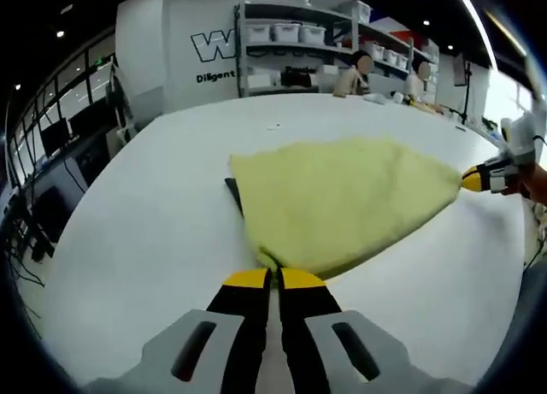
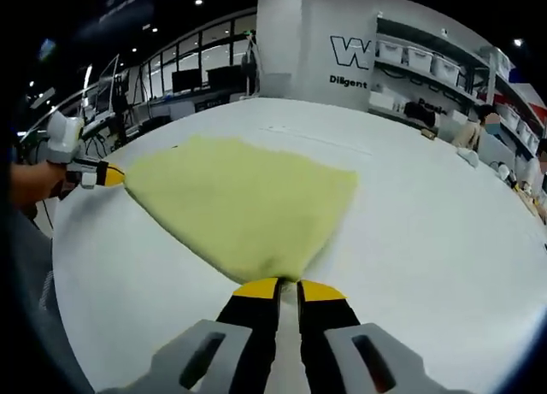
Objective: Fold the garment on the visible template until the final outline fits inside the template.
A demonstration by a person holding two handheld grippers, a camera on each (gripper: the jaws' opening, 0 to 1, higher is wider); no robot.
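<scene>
I have the yellow garment (image 1: 342, 202) stretched between my two grippers over the white table (image 1: 154, 214), and everything I place here I place against that cloth. My left gripper (image 1: 273, 279) is clenched on the near corner of the garment in the left gripper view, its yellow-tipped jaws pressed together with the fabric edge pinched between them; my right gripper (image 2: 287, 289) is likewise clenched on the opposite corner in the right gripper view. Each gripper also shows at the far end of the garment in the other's view, holding its corner taut. Just beyond the garment's edge, on the side away from my left gripper, a dark sliver shows on the table, which I take to be a corner of the template (image 1: 232, 189), mostly covered by the cloth. The garment reads as a light, fleecy, soft thing: it drapes and sags between the two holds, keeps no shape of its own, and I judge it will not slip readily out of closed jaws, though a thin pinch at a corner could pull free if I tug hard. Corners and hem edges are the sensible places to hold, since the middle offers nothing to bite. Beyond the garment, well away, stand shelves with bins (image 1: 291, 35) and people at the table's far side.
</scene>
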